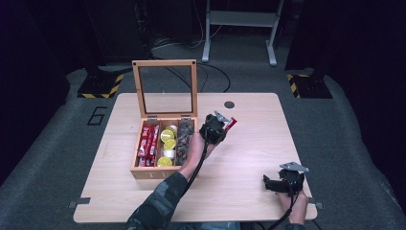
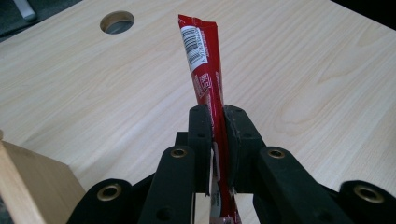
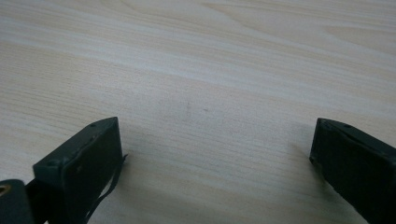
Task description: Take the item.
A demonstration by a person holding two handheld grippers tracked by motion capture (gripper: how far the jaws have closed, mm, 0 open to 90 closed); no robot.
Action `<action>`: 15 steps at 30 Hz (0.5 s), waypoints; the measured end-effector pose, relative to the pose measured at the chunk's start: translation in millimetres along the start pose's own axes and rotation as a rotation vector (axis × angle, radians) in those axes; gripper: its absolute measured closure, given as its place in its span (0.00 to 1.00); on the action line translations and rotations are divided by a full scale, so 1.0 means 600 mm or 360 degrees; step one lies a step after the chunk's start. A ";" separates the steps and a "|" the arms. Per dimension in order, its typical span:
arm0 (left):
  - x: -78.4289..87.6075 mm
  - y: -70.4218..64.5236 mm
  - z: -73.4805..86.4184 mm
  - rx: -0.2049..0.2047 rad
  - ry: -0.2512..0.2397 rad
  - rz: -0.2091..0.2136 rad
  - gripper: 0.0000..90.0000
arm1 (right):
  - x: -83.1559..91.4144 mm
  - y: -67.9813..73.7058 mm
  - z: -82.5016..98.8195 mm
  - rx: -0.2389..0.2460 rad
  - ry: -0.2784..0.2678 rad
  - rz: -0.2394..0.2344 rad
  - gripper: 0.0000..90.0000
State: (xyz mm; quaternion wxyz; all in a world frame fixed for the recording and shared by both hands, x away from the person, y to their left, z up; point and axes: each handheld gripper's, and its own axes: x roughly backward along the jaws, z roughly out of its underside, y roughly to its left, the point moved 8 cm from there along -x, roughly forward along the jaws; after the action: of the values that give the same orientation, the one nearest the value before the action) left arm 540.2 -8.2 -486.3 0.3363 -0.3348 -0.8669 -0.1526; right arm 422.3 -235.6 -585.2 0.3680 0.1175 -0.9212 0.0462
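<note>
The left gripper (image 1: 216,125) is clamped on a red stick packet (image 2: 205,79), its jaws pressed together on the packet's lower half, with the sealed upper end standing free above them. In the high view the packet pokes out from the gripper toward 1 o'clock, held above the table (image 1: 249,143) just to the 3 o'clock side of the open wooden box (image 1: 163,143). The packet is narrow and long, glossy red, with a white barcode panel near its crimped top end and white lettering down its length. It is judged light and soft, a thin foil sleeve with loose contents that will bend and sag beyond the jaws; the film looks slick, so a hold across the flat faces near mid-length, as now, seems the soundest, while a pinch at the crimped end would let it swing. Hard squeezing could burst a seam. The box stands with its framed lid upright at 12 o'clock; its compartments hold more red packets on the 9 o'clock side, yellow round items in the middle and dark items toward 3 o'clock. The right gripper (image 1: 283,183) rests low over bare table near the 5 o'clock corner, jaws wide apart and holding nothing.
</note>
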 end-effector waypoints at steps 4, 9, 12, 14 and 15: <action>-0.013 -0.008 0.003 -0.0011 0.0033 -0.0005 0.90 | 0.000 0.000 0.000 0.0000 0.0000 0.0000 0.02; -0.029 -0.018 0.007 -0.0017 0.0064 0.0008 0.90 | 0.000 0.000 0.000 0.0000 0.0000 0.0000 0.02; -0.034 -0.023 0.007 -0.0016 0.0065 0.0016 0.90 | 0.000 0.000 0.000 0.0001 0.0000 0.0000 0.02; -0.040 -0.027 0.009 -0.0014 0.0085 0.0016 0.90 | 0.000 0.000 0.000 0.0001 0.0000 -0.0001 0.02; -0.046 -0.028 0.010 -0.0028 0.0096 0.0004 0.90 | 0.000 0.000 0.000 0.0000 0.0000 0.0000 0.02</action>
State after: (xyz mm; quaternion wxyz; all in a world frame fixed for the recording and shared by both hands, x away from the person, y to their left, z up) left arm 540.8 -30.8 -510.1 0.3596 -0.3340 -0.8546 -0.1697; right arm 422.3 -235.6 -585.2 0.3679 0.1176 -0.9212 0.0462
